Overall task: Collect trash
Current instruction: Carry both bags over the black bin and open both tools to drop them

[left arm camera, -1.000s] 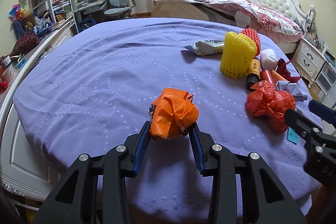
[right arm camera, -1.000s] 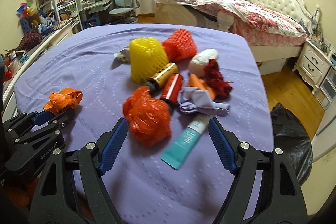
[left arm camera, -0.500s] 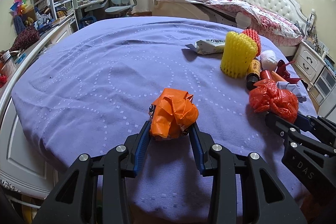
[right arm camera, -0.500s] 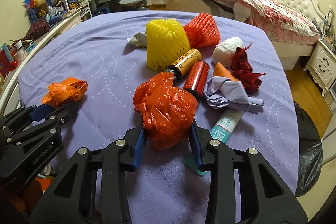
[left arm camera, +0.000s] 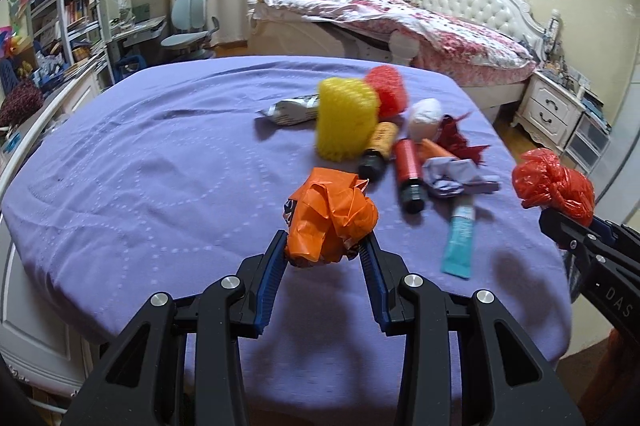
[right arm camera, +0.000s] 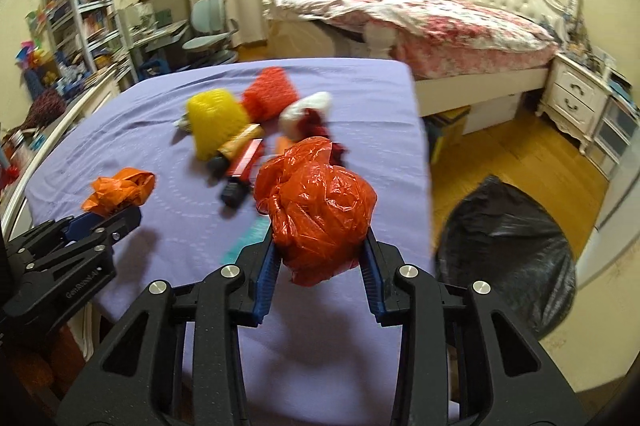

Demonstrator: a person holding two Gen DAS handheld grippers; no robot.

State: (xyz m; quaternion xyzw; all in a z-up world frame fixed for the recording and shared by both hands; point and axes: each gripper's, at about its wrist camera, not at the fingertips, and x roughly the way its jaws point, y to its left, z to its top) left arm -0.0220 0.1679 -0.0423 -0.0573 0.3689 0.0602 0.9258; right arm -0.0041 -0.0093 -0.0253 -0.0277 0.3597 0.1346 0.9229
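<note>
My left gripper (left arm camera: 326, 246) is shut on a crumpled orange plastic bag (left arm camera: 330, 218) and holds it above the purple tablecloth (left arm camera: 140, 166). My right gripper (right arm camera: 320, 246) is shut on a crumpled red plastic bag (right arm camera: 320, 210), lifted off the table near its right edge. That red bag also shows in the left wrist view (left arm camera: 554, 184). The orange bag shows in the right wrist view (right arm camera: 118, 190). A black trash bag (right arm camera: 508, 254) stands open on the floor to the right of the table.
On the table lie a yellow foam net (left arm camera: 346, 118), a red foam net (left arm camera: 386, 90), a white wad (left arm camera: 426, 114), a black-and-gold bottle (left arm camera: 378, 150), a red bottle (left arm camera: 408, 170), crumpled lilac paper (left arm camera: 452, 176), a teal tube (left arm camera: 458, 240) and a wrapper (left arm camera: 290, 110). A bed (right arm camera: 440, 26) stands behind.
My right gripper closed on the red bag, lifted it off the table and swung right toward the black trash bag. My left gripper rose a little, still holding the orange bag.
</note>
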